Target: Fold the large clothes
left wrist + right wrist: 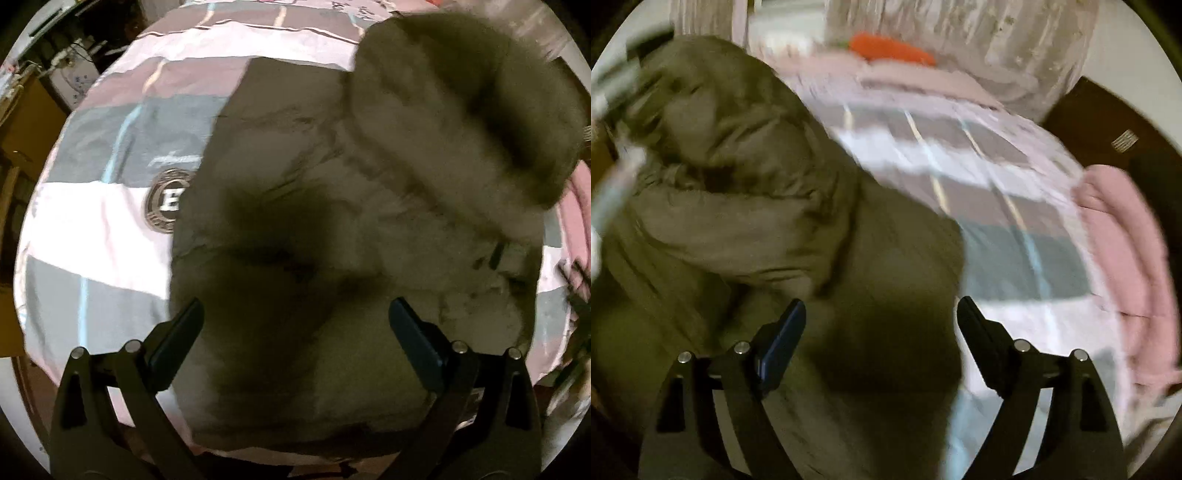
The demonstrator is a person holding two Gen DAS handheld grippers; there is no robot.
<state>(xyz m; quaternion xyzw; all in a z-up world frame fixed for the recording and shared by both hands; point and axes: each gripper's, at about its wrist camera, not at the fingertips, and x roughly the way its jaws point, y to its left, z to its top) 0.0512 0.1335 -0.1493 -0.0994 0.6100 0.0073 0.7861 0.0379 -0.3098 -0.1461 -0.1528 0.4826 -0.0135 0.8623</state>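
With the coat [332,258] lying half-folded on the bed [92,221] and both the left tool [295,321] and right tool [881,321] released and empty above it, its puffy folded sleeve could spring back open.

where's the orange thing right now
In the right wrist view the orange thing lies at the top centre, at the far end of the bed on pink bedding, beyond the olive coat.
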